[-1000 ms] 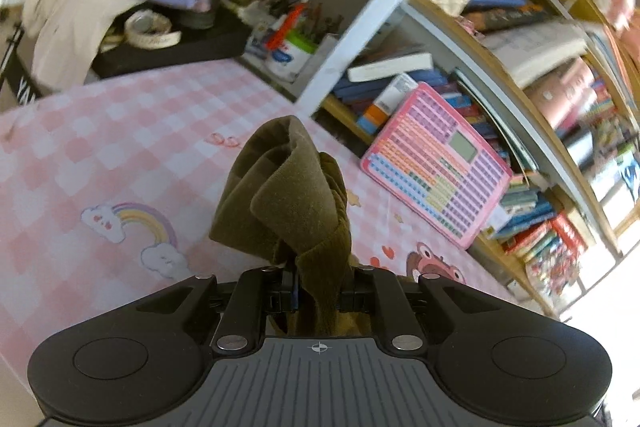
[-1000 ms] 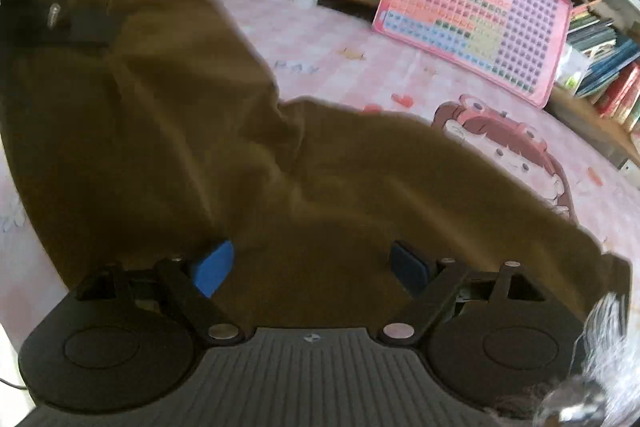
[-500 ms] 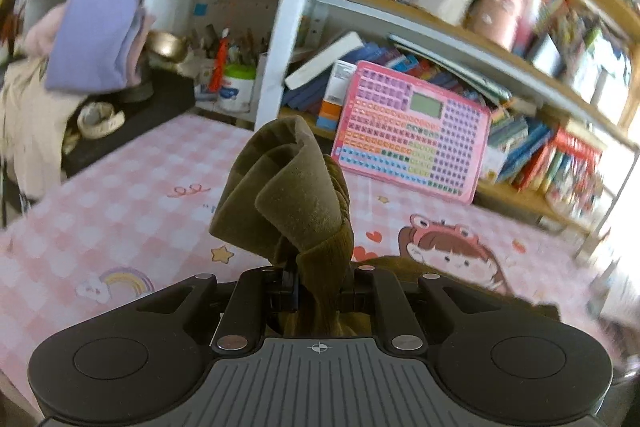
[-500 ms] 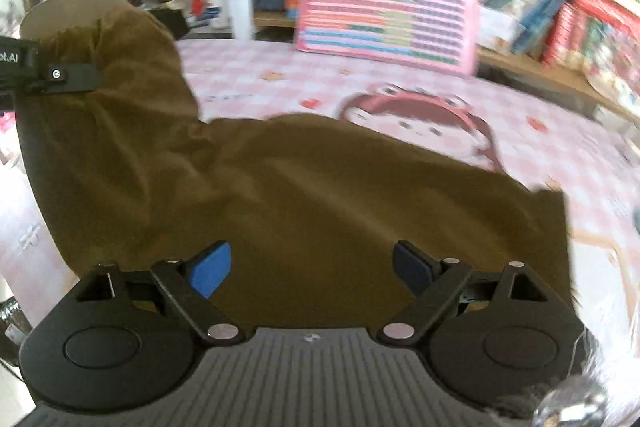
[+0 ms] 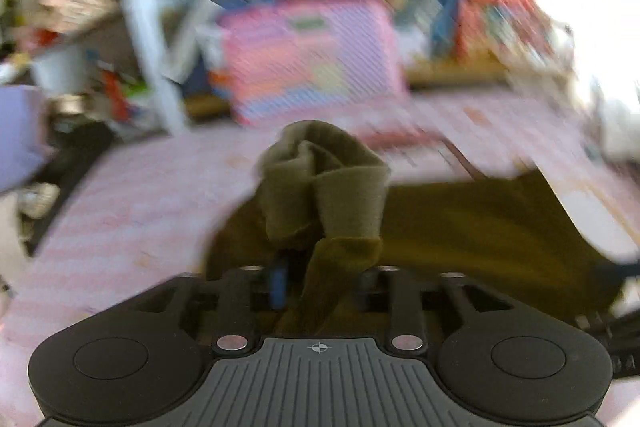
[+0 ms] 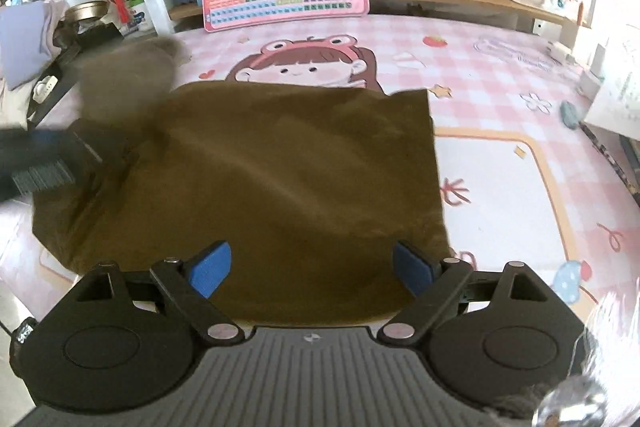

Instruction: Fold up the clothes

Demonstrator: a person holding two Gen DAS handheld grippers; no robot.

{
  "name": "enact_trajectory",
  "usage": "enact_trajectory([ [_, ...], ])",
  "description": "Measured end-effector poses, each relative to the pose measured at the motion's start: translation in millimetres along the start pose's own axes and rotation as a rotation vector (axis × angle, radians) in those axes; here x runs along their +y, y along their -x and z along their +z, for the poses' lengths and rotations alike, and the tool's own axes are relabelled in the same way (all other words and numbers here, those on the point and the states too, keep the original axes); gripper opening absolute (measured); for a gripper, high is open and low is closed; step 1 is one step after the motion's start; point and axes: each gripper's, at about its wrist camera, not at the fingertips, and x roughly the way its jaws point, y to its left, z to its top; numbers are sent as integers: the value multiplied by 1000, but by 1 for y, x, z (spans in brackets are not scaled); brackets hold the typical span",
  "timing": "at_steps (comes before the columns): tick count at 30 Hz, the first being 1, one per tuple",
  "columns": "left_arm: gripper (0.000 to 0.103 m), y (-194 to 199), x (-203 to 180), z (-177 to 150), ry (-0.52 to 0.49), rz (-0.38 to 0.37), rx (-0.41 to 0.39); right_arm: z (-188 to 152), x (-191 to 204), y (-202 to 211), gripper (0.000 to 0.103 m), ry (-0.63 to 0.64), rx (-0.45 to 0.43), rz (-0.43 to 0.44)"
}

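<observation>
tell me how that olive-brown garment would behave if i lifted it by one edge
Probably floppy: the olive-brown garment lies flat against the pink mat and bunches in soft folds at the left hand-held gripper, whose jaws are opening. Likely light, sagging rather than holding shape. Its matte surface suggests little slipping.

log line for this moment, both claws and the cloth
left claw: opening, cloth bunch between its fingers | right claw: open, empty, over cloth | cloth: lying on pink mat
</observation>
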Motion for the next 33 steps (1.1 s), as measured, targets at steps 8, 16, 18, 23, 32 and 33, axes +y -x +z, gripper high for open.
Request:
enact_trajectory([
  [8, 66, 19, 6, -26, 213, -121, 64, 7, -14, -8, 88, -50, 38, 111],
  [16, 67, 71, 66, -56, 550, 21, -9, 56, -17, -55, 88, -355, 188, 425],
  [18, 67, 81, 72, -64, 583, 52, -9, 66, -16, -74, 88, -464, 237, 463],
  [23, 67, 96, 78, -78, 646, 85, -6, 80, -13, -109, 89, -627, 292, 503],
  [32, 67, 100, 86, -80, 677, 93, -34, 78, 10, -85, 20, -627, 278, 694],
  [33, 67, 99, 86, -80, 680, 88, -37, 76, 9, -78, 20, -618, 242, 729],
])
